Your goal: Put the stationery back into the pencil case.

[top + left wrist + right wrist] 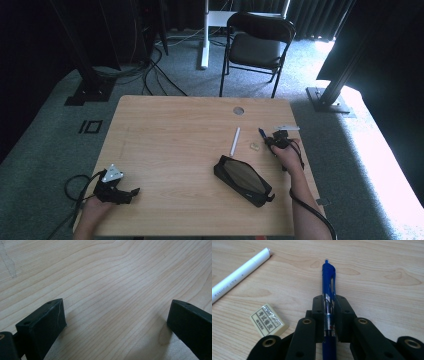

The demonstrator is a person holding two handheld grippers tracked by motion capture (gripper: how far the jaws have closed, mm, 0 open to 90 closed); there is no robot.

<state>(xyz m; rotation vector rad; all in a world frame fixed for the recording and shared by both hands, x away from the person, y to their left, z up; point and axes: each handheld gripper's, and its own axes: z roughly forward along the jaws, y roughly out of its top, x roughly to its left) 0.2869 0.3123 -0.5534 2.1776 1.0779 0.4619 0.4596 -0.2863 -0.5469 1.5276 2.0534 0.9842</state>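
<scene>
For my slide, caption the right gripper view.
Right tool clamps a blue pen beside an eraser and white pen.

The table [165,150] is pale wood with a wavy brown grain, and near its far edge sits a small grey round cap [238,110]. By the right edge the black right gripper [329,315] holds a deep blue pen [328,290] with a clear band on its barrel, just beside a cream eraser [268,320] with black characters in a black frame under a shiny wrapper, and a white pen [239,275] with faint grey lettering. A black pencil case [243,180] with a brownish see-through panel lies toward the near edge, and at the near left corner the black left gripper [127,194] carries a light grey plate.
</scene>
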